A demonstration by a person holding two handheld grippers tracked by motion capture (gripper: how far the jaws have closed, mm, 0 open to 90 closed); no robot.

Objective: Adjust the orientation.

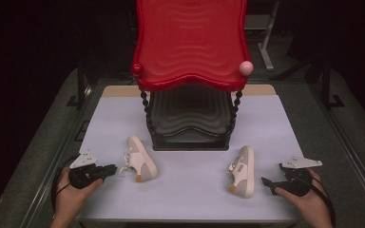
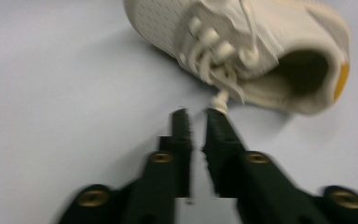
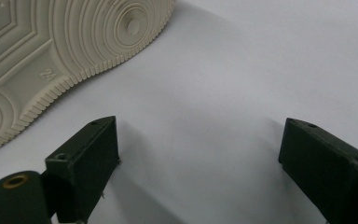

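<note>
The left gripper [image 2: 196, 114] has its jaws drawn nearly together, only a thin slit between them, with nothing held. Their tips sit just short of a lace end [image 2: 221, 99] that hangs from the left shoe [image 2: 242, 51]; whether the right-hand tip touches the lace cannot be told through the blur. In the high view this gripper [image 1: 110, 169] lies low at the table's near left, just beside the left shoe [image 1: 141, 165], which rests on its side with the heel toward the person.

The right gripper [image 3: 200, 140] stands wide open, bare table [image 3: 223, 84] between its jaws, touching nothing. From above it [image 1: 268, 181] sits just right of the right shoe [image 1: 243, 171], which also lies on its side, and close to the table's near edge.

The left gripper view shows the laces, the shoe's opening and an orange heel tab. The right gripper view shows the right shoe's ribbed sole [image 3: 51, 46] turned toward the gripper, at upper left and clear of the jaws.

The high view alone shows the rack [image 1: 190, 45], its red top shelf overhanging a dark lower shelf [image 1: 190, 116] at the table's middle back. The shoes lie well apart, with open tabletop between them and in front of the rack.
</note>
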